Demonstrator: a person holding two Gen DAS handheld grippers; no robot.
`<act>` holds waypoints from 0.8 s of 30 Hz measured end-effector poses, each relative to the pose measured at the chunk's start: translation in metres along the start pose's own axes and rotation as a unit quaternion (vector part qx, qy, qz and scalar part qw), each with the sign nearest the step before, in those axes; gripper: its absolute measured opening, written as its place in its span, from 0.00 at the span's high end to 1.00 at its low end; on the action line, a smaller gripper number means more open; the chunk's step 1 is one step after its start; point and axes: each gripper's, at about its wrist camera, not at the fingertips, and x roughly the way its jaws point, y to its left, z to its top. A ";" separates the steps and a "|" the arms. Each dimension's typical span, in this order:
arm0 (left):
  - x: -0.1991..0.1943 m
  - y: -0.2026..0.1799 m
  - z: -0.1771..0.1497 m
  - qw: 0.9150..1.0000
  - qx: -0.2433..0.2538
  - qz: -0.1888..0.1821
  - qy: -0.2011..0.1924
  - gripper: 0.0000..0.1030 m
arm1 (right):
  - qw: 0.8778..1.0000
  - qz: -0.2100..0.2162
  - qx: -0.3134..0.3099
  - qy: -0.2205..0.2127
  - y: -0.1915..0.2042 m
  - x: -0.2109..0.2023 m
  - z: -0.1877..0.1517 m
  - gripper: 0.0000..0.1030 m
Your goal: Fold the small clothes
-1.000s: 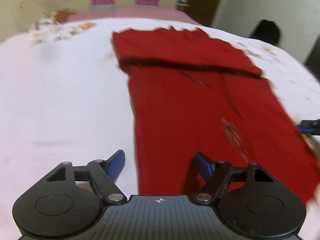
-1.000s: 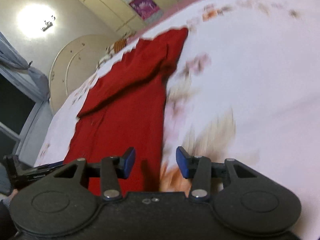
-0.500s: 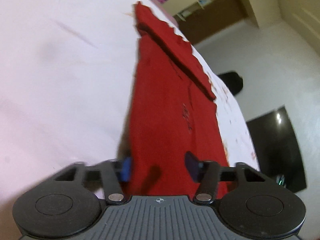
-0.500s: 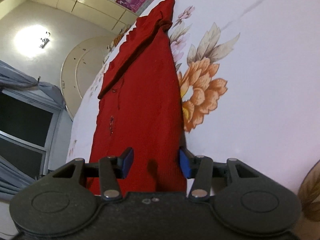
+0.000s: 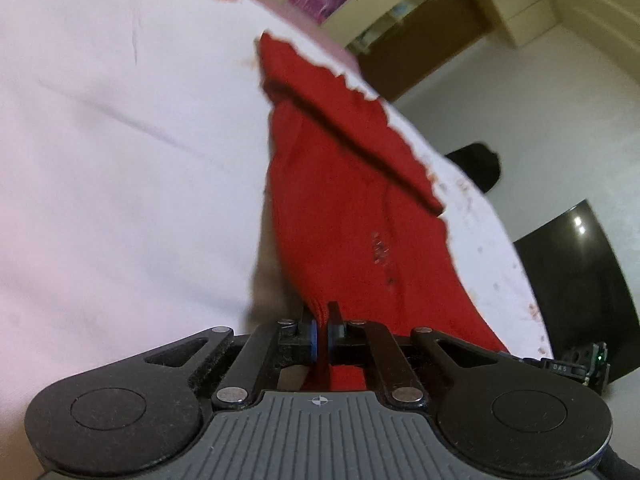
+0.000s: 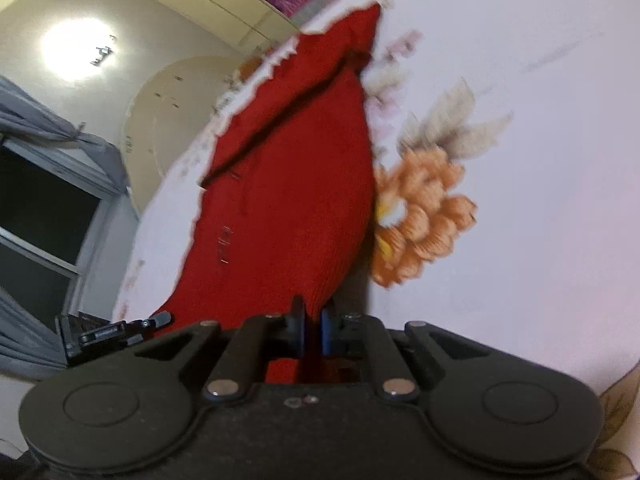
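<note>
A red knitted garment (image 5: 352, 208) lies on a white bedsheet (image 5: 120, 152), its far end folded over in a band. My left gripper (image 5: 322, 330) is shut on the garment's near left corner, which is lifted off the sheet. In the right wrist view the same garment (image 6: 292, 184) runs away from me, and my right gripper (image 6: 311, 330) is shut on its near right corner, also raised. Each gripper shows at the edge of the other's view: the right gripper (image 5: 580, 364) and the left gripper (image 6: 116, 334).
The sheet has an orange flower print (image 6: 420, 216) right of the garment. A rounded headboard (image 6: 172, 112) and a dark window (image 6: 36, 216) lie beyond the bed's left side. A dark cabinet (image 5: 580, 280) and a black object (image 5: 476, 164) stand off the bed.
Both grippers were open over the garment's near corners; both have shut on the cloth. The near edge has lifted off the sheet.
</note>
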 end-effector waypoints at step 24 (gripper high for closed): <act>0.029 0.009 0.087 0.981 -0.128 -0.062 -0.135 0.96 | 0.989 0.042 0.047 -0.134 0.003 0.017 0.092 0.93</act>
